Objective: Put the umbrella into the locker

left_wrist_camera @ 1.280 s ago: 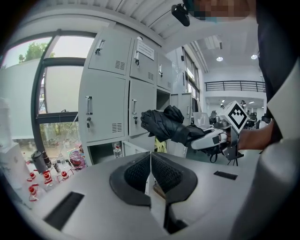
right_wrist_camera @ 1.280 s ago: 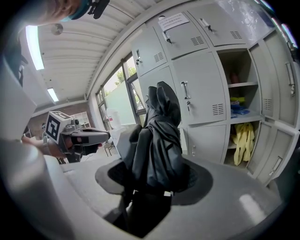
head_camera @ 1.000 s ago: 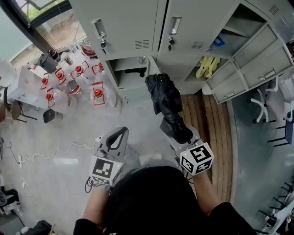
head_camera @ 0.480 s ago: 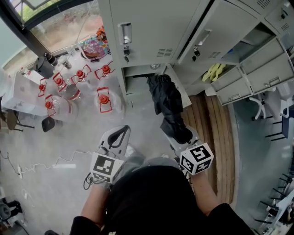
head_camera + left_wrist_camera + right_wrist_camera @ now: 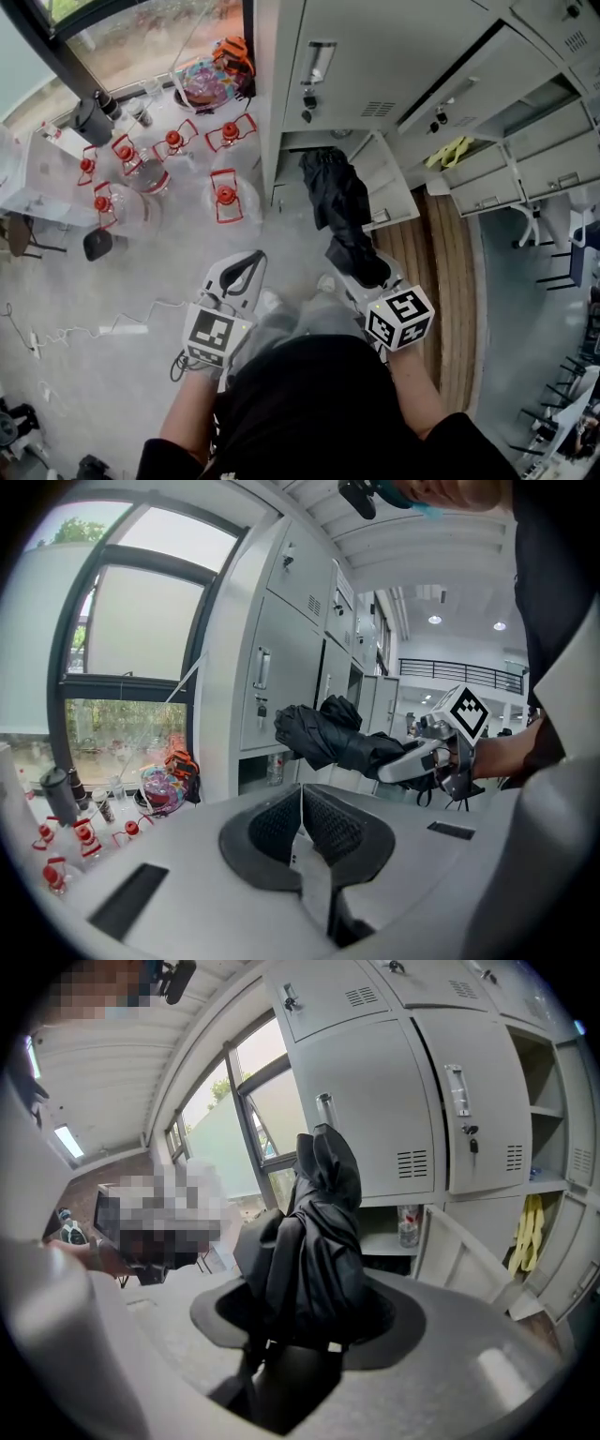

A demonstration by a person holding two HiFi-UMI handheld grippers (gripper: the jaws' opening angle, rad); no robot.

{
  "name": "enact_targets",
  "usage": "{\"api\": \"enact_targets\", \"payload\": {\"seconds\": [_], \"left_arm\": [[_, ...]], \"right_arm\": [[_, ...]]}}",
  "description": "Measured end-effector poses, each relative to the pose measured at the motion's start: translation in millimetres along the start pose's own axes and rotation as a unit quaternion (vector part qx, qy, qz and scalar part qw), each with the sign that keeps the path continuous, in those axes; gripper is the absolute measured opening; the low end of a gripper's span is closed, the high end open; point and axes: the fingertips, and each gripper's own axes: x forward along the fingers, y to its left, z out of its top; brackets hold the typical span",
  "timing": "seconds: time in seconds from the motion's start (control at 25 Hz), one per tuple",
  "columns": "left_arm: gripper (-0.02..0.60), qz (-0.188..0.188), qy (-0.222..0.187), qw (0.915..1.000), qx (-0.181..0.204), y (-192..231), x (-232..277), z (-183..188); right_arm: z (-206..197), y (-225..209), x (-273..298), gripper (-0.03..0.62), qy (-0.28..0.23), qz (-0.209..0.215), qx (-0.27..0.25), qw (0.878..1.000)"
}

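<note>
Daylight from the big window (image 5: 131, 639) fills the room evenly, helped by small ceiling lights (image 5: 434, 620) far back. The pale floor (image 5: 141, 272) shows only faint, soft shadows and no harsh glare, though the panes themselves wash out to near white. Both gripper views bend strongly at the rim, bowing the locker doors (image 5: 375, 1101) and darkening the corners, their nearest foreground is soft, and the black umbrella (image 5: 314, 1241) reads as a dark mass with few folds visible.

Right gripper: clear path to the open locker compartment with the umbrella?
Probably yes: right gripper holds the umbrella aimed at the open compartment, its door swung aside, nothing visibly between them.
</note>
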Motion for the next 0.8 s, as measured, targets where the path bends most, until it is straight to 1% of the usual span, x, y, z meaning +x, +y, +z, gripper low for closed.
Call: {"api": "enact_targets", "payload": {"seconds": [0.24,0.4,0.6,0.8], "left_arm": [[0.011,0.020,0.004,0.9997,-0.015,20,-13,-14],[0.011,0.042,0.010,0.9987,-0.027,33,-17,-24],[0.011,0.073,0.023,0.9960,-0.047,46,-21,-43],[0.011,0.101,0.039,0.9923,-0.060,57,-20,-64]], "right_arm": [[-14,9,24,0.229,0.024,0.008,-0.001,1.000],[-28,6,44,0.229,0.044,0.022,-0.007,0.999],[-55,-3,67,0.228,0.075,0.038,-0.008,0.996],[-85,-22,94,0.229,0.103,0.045,0.000,0.994]]}}
